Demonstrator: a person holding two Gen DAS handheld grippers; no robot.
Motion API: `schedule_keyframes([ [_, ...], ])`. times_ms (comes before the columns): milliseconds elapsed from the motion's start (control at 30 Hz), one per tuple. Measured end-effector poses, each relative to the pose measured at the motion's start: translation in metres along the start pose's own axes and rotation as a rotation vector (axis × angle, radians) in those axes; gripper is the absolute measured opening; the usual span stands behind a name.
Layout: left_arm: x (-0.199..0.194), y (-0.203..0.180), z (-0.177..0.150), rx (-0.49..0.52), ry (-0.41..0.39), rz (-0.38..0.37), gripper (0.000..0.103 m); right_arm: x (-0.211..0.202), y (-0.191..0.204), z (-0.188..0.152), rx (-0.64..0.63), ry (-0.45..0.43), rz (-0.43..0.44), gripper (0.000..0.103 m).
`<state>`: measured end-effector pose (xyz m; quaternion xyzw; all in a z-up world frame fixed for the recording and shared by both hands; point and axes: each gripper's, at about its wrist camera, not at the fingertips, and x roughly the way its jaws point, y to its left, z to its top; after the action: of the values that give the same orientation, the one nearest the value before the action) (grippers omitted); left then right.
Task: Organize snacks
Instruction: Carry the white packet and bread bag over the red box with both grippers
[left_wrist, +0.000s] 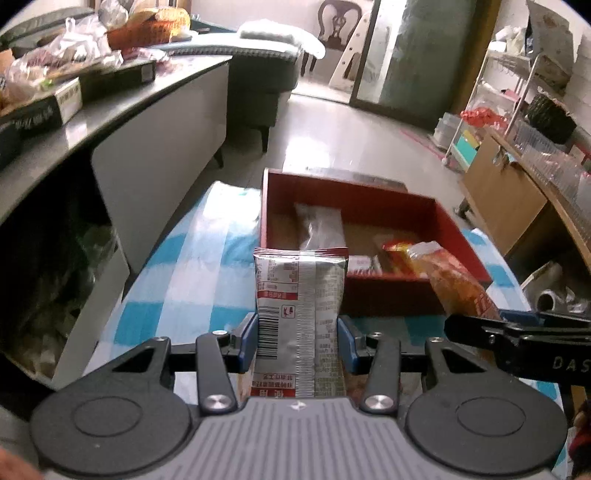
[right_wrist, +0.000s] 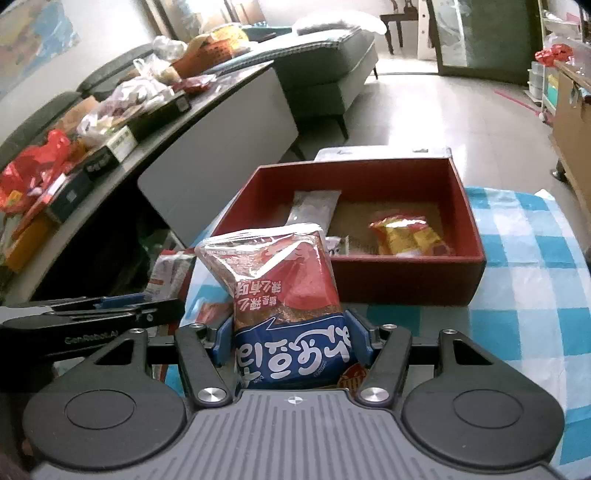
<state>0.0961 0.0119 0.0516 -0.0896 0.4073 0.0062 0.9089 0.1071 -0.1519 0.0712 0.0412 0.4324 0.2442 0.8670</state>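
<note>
Snacks are in both grippers. The left gripper (left_wrist: 298, 338) is squeezed tight on a silver snack pack (left_wrist: 301, 306). The pack stands up tall between the blue pads (left_wrist: 246, 341). Its long side runs away from the camera, and its crimped end points toward the red box (left_wrist: 388, 295). The back of the pack faces up, with small print and a barcode on it.

The right gripper (right_wrist: 291, 341) is squeezed on a red and blue snack bag (right_wrist: 284, 295). This bag is fatter, so the jaws stand wider apart, but the blue pads (right_wrist: 356, 343) press on both its sides. Its long side also runs away from the camera, and its clear sealed top points at the red box (right_wrist: 406, 280). The big white letters on it look upside down.

The red box sits on a blue and white checked cloth (right_wrist: 528, 266), just past both held snacks. Inside the box lie a long white packet (right_wrist: 314, 206) by the left wall and a yellow and red packet (right_wrist: 406, 232) on the right side.

A grey counter (left_wrist: 122, 110) off to the left is piled with bags and boxes.
</note>
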Motion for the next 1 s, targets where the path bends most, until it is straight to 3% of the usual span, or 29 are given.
schedule_keyframes([
  [533, 0.014, -0.022, 0.034, 0.047, -0.066, 0.001, 0.039, 0.002, -0.02, 0.023, 0.049, -0.069, -0.02, 0.068],
  [1000, 0.037, -0.036, 0.057, 0.071, -0.079, 0.018, 0.039, 0.009, -0.038, 0.047, 0.082, -0.121, -0.028, 0.069],
])
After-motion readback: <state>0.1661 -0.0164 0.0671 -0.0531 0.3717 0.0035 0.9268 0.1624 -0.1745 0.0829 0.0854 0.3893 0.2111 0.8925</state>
